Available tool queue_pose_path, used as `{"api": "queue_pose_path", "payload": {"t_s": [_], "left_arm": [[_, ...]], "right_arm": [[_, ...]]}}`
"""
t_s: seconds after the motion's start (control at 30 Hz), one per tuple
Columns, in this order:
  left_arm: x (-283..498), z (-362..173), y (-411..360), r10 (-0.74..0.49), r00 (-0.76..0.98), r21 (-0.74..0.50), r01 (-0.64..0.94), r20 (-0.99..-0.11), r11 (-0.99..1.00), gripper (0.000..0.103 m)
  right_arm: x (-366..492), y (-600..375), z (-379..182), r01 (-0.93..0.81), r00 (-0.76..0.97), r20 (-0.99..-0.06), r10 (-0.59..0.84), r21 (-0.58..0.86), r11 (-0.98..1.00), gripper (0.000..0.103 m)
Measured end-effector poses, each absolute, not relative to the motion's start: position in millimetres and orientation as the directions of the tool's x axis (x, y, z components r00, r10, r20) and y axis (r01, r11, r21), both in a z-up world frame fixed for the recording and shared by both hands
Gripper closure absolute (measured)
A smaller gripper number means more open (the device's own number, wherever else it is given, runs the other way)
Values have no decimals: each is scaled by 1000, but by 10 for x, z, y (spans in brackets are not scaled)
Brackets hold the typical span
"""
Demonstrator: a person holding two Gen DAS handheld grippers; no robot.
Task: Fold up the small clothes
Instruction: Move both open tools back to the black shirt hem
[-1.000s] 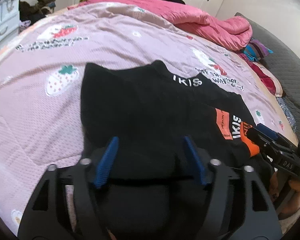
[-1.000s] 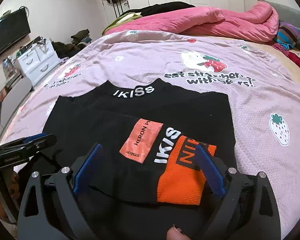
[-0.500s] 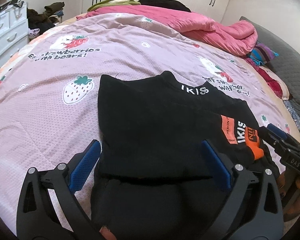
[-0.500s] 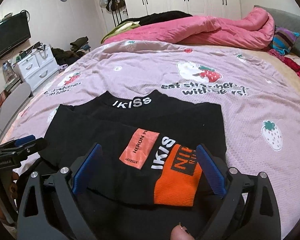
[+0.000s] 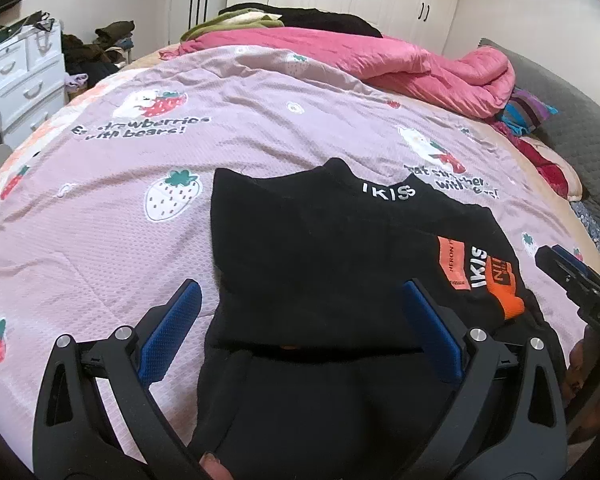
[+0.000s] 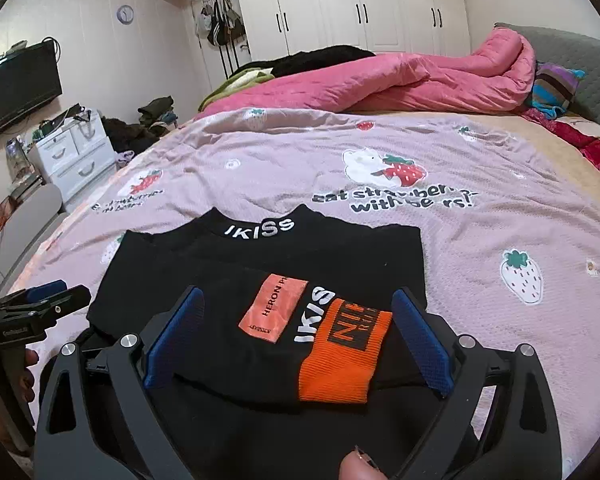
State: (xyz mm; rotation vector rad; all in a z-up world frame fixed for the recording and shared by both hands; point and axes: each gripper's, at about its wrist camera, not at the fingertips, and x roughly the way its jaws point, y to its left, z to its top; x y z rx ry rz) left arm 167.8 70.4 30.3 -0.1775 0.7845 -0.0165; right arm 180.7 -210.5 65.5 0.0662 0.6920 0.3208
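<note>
On the bed, spread over the lilac strawberry-print quilt [image 5: 100, 240], lies the black knit top with white collar lettering [image 5: 320, 264]; both sleeves are folded in across the body, the orange-cuffed one [image 6: 340, 360] uppermost. My left tool [image 5: 300, 328] has just been opening and now stands with its blue pads wide apart, hanging above the near left part of the top and gripping nothing. My right tool [image 6: 296, 336] is likewise spread wide above the orange cuff and the orange sewn patch [image 6: 272, 308], with no cloth pinched between its pads. Judgement: the sleeve folds look done and released; the step in hand is most likely the crosswise fold, hem up toward the collar. To do it well I should bring each tool down to the near hem at its own corner, catch all the layers together and not only the top one, lift both sides evenly, and carry the hem forward low so the folded sleeves do not slide out. The knit is soft and will sag in the middle if the two grips sit too close together. Risk: the orange cuff lies loose on top and could drag sideways.
</note>
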Motion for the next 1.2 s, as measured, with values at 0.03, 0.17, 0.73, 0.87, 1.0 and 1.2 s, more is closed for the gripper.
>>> {"api": "queue_pose_path", "payload": {"t_s": [0.03, 0.17, 0.73, 0.87, 1.0, 1.2], "left_arm": [[1665, 315, 705, -79, 710, -165, -52, -699, 985, 9], [1597, 359, 702, -65, 721, -152, -57, -690, 987, 9], [1337, 396, 577, -44, 733, -125, -57, -679, 991, 9], [1243, 391, 519, -40, 732, -109, -48, -680, 993, 9], [1161, 383, 480, -36, 734, -108, -51, -678, 993, 9], [1041, 319, 423, -40, 726, -108, -48, -686, 993, 9]], "right_arm": [[1787, -2115, 674, -269, 727, -611, 312, 164, 949, 9], [1714, -2139, 723, -271, 737, -598, 313, 163, 949, 9], [1407, -2251, 743, -286, 759, -582, 293, 107, 952, 9], [1306, -2294, 729, -289, 764, -578, 288, 92, 953, 9], [1195, -2337, 683, -288, 765, -582, 277, 75, 955, 9], [1035, -2382, 598, -281, 768, -591, 247, 37, 959, 6]]}}
